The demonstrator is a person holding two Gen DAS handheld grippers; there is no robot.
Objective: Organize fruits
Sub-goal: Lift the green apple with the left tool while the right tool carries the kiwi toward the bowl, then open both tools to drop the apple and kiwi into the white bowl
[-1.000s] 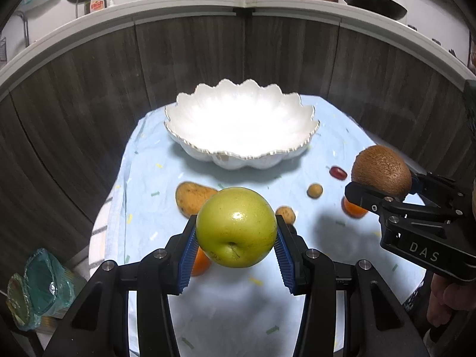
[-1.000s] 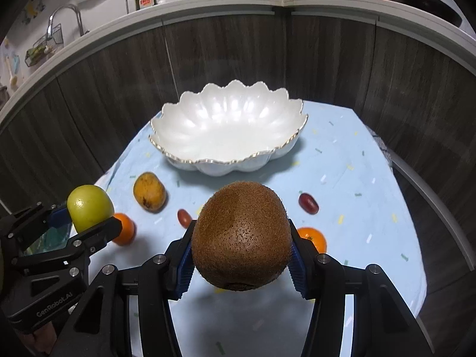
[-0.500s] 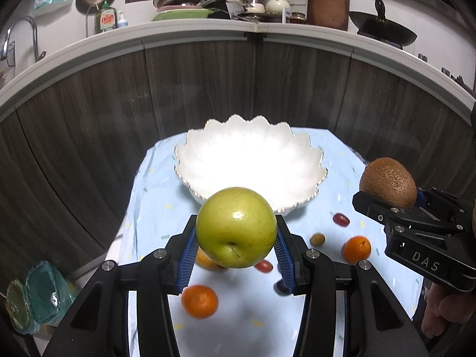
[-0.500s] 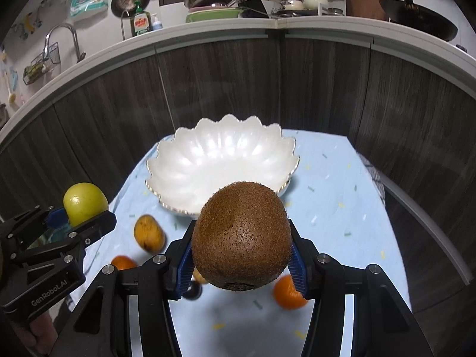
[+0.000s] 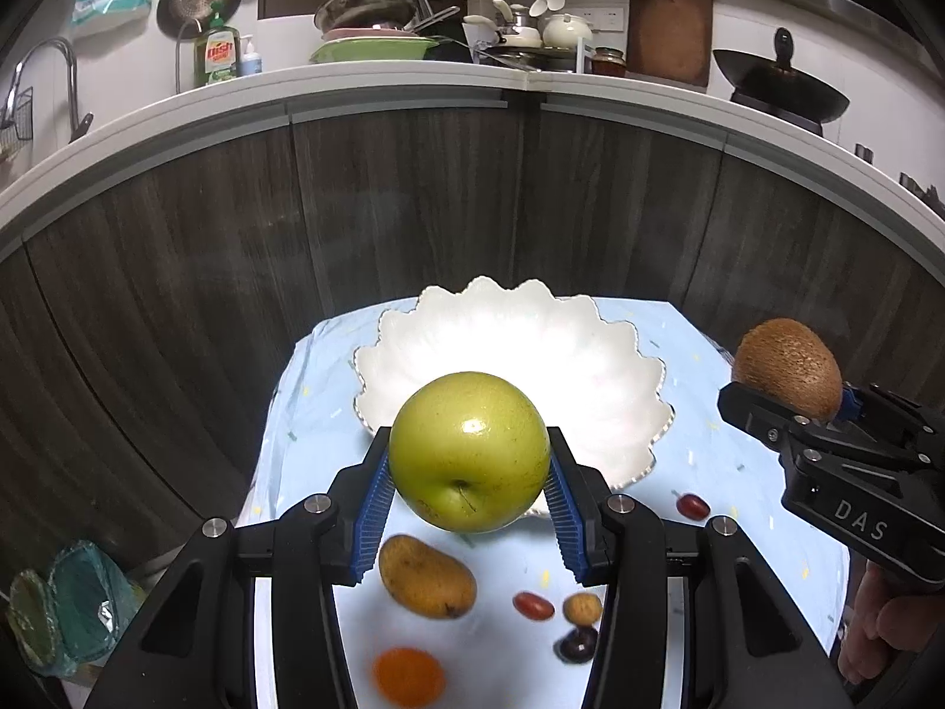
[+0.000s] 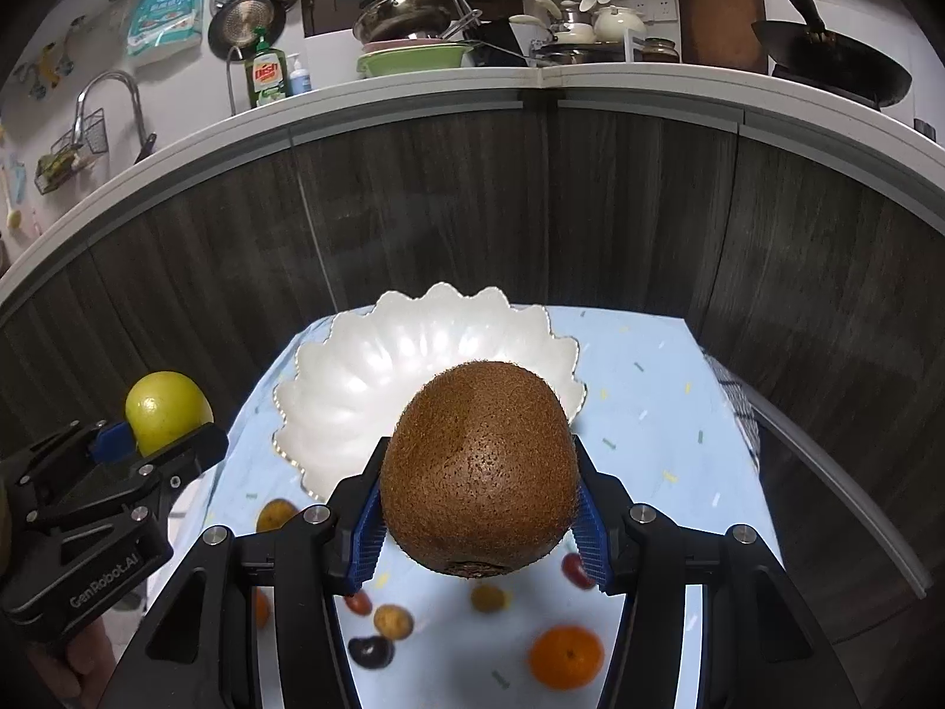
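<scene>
A tabletop [image 5: 661, 331] under a pale blue speckled cloth stands before dark wood-grain cabinets. At its far end sits a white scalloped bowl [image 5: 508, 348], with nothing visible inside it. The left hand-held gripper [image 5: 469, 487] is clamped on a green apple [image 5: 469, 452], its blue pads pressing both sides, the fruit lifted in front of the bowl's near rim. The right hand-held gripper [image 6: 478, 514] grips a brown kiwi [image 6: 478, 467] the same way, raised before the bowl. On the cloth lie a yellow mango [image 5: 426, 576], a blurred mandarin [image 5: 407, 673], another mandarin [image 6: 566, 656], a small tan fruit [image 5: 582, 608], two red grapes [image 5: 533, 605] [image 5: 692, 506] and one dark grape [image 5: 576, 644].
</scene>
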